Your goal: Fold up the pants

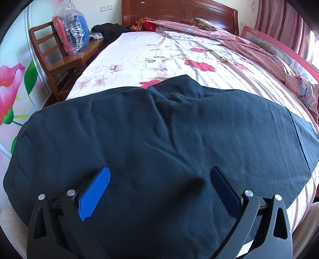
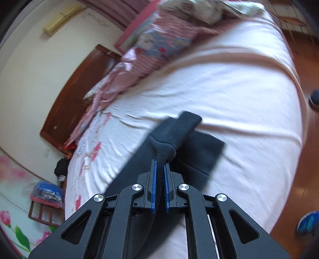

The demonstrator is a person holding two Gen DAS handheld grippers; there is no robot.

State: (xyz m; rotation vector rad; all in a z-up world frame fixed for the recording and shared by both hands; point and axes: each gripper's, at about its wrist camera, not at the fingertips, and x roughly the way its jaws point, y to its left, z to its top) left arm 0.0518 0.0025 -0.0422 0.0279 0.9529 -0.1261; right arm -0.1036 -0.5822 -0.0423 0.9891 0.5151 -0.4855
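Dark navy pants (image 1: 159, 139) lie spread across the near end of the bed, filling most of the left wrist view. Above them my left gripper (image 1: 159, 179) hangs open, its blue pads (image 1: 95, 191) wide apart with only flat cloth below. In the right wrist view my right gripper (image 2: 160, 165) is shut on a bunched end of the pants (image 2: 165, 151), right by the ribbed cuff (image 2: 183, 127). That cuff is lifted off the bed sheet (image 2: 229, 89), and the rest of the leg trails down under the gripper. The right wrist picture is blurred.
A pink patterned quilt (image 1: 269, 53) is heaped along the far right side of the bed by a pink rail (image 1: 279, 42). A wooden chair (image 1: 59, 59) carrying a plastic bag of clothes (image 1: 71, 29) stands at the left, near the headboard (image 1: 179, 14). Shoes (image 2: 308, 222) lie on the wooden floor.
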